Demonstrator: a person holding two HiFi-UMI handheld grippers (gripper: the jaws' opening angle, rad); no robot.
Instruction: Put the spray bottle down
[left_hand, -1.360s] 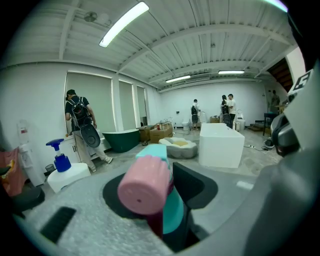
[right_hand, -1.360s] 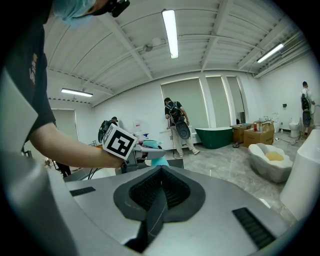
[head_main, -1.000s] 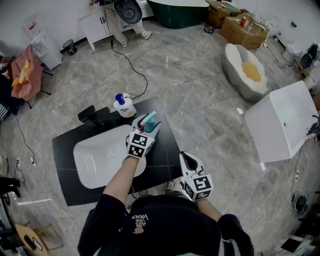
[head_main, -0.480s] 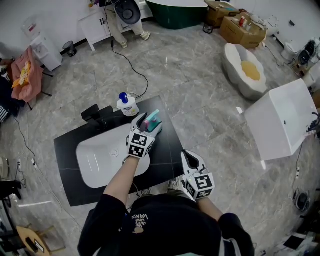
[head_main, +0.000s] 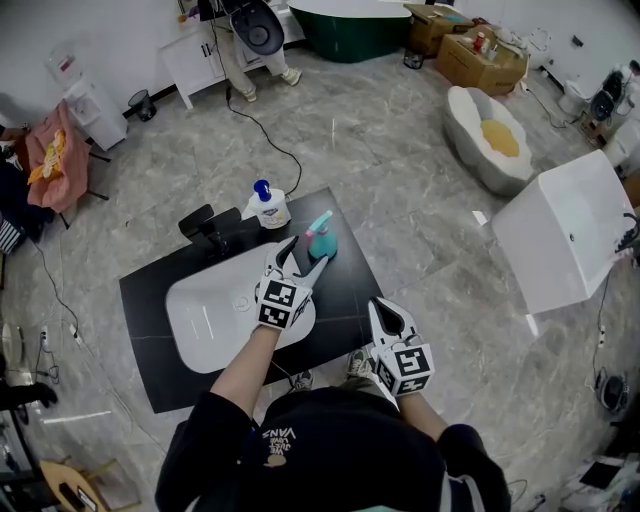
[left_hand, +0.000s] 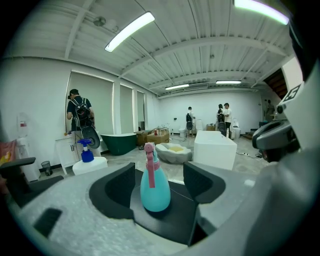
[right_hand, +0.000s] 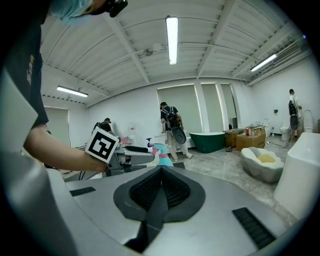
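Nearest the wearer, the right gripper (head_main: 388, 318) is idling with its jaws pressed together on nothing. Ahead, the left gripper (head_main: 303, 256) is holding its jaws wide, having just been opening them, with nothing clamped. Just beyond its tips, the teal spray bottle (head_main: 322, 240) is standing upright on the black slab (head_main: 345, 290), clear of both pads. The putting-down looks done; only drawing the gripper clear seems left.

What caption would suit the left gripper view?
Teal spray bottle stands upright on the black counter, untouched, before the left gripper, jaws just opened.
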